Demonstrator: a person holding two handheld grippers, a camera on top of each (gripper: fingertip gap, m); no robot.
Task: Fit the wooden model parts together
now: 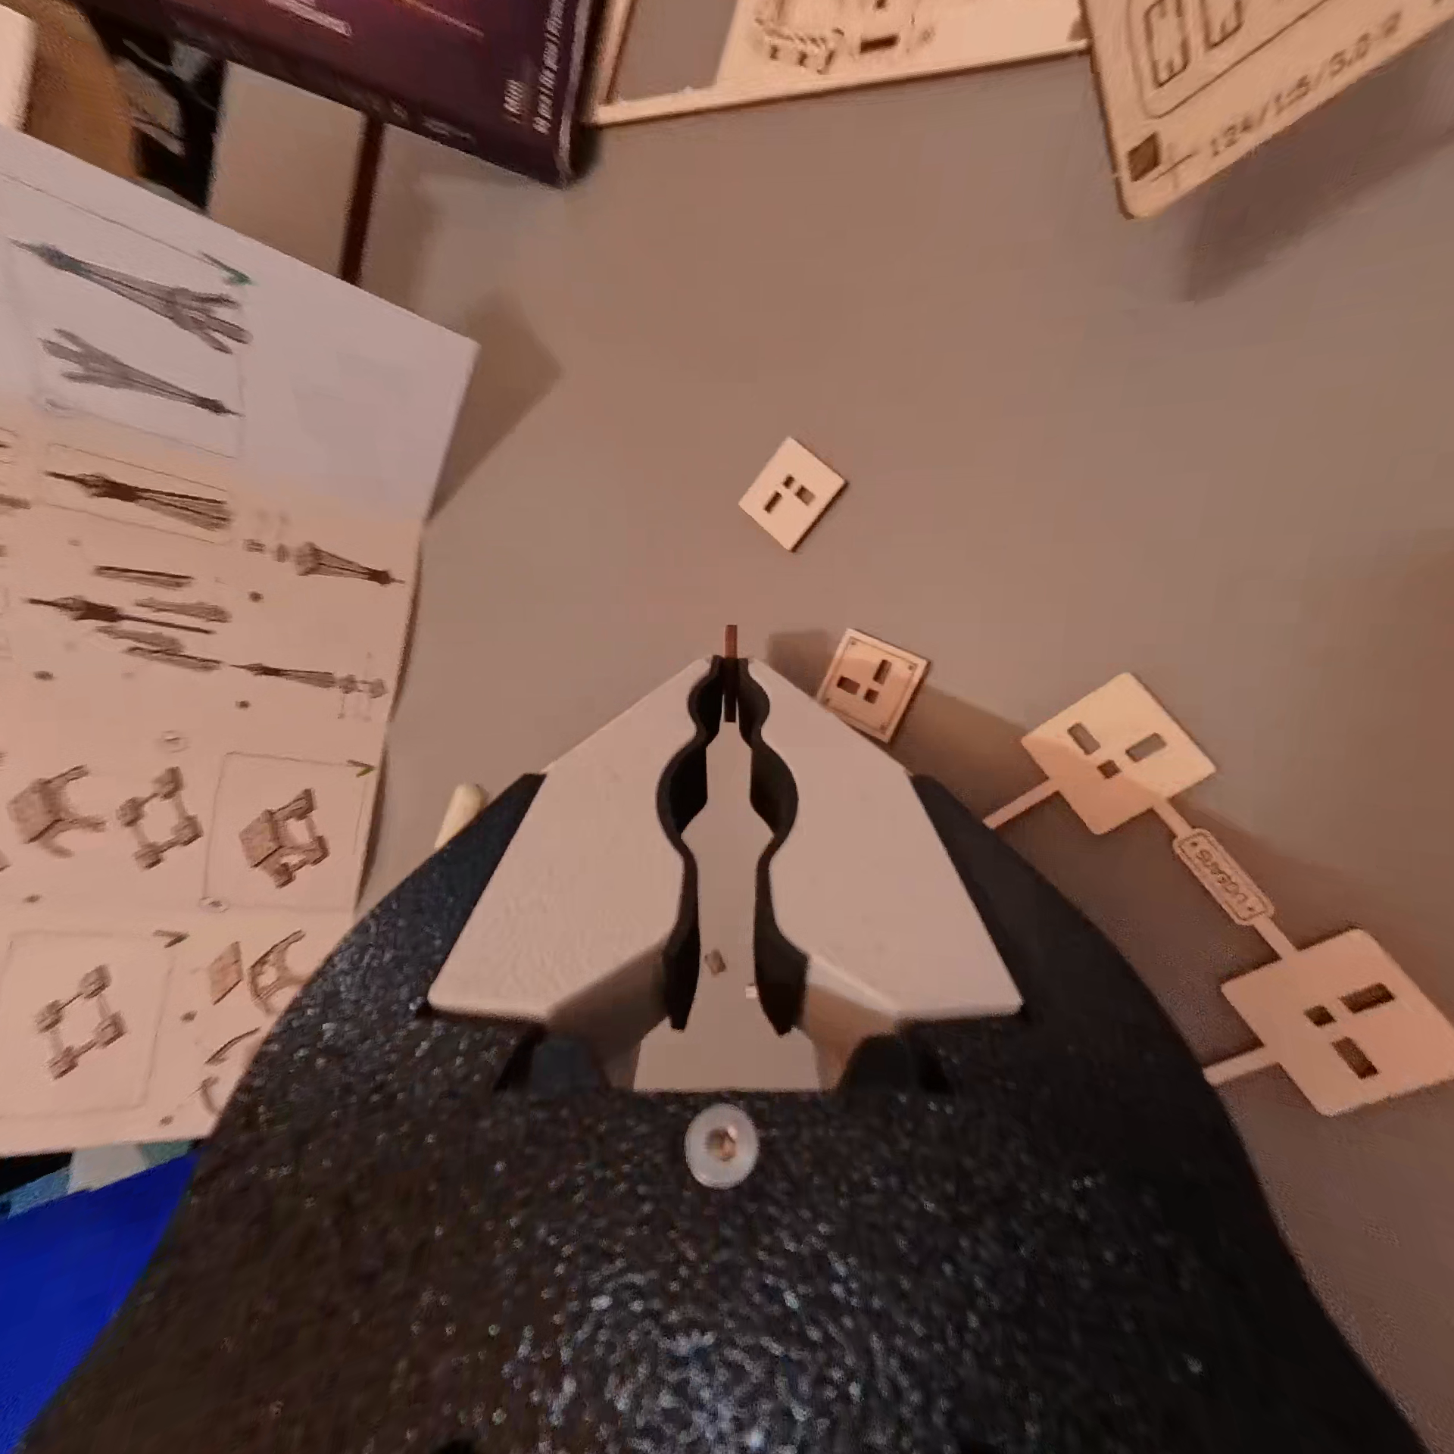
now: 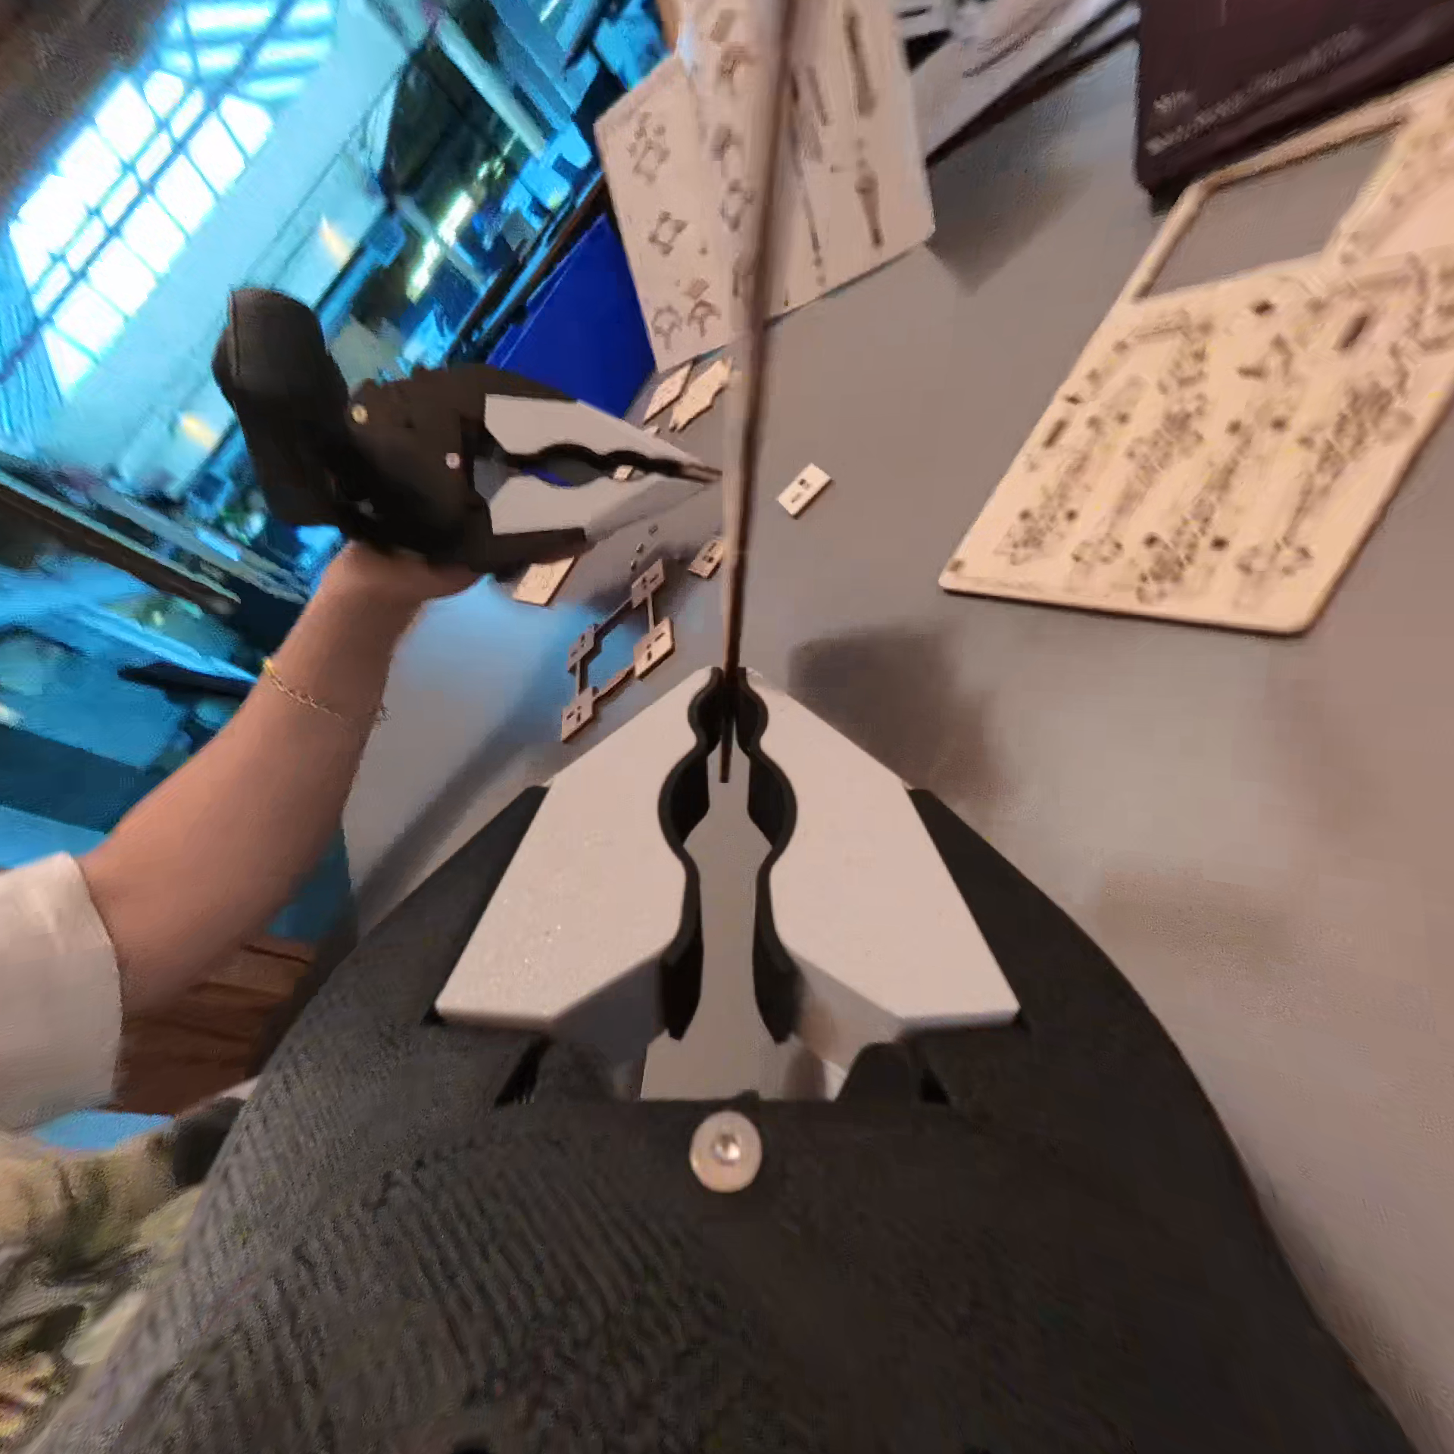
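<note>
On the grey tabletop point(image 1: 983, 378) most of the kit is laid out loose, so not much looks assembled yet. A small wooden piece point(image 1: 732, 647) is pinched edge-on in the closed jaws of the left gripper point(image 1: 730, 669), with only its tip seen poking out. A long thin wooden part point(image 2: 746, 440) is clamped edge-on in the shut jaws of the right gripper point(image 2: 728, 683) and is held up above the tabletop. The two held pieces are not joined; they are kept apart in the air. Flat slotted squares point(image 1: 793, 492) are left lying around, some linked into a square frame point(image 2: 621, 653). A punched-out parts sheet point(image 2: 1180, 440) and the instruction sheet point(image 1: 197, 629) are parked nearby. Judging by that, plenty is left to be fitted.
</note>
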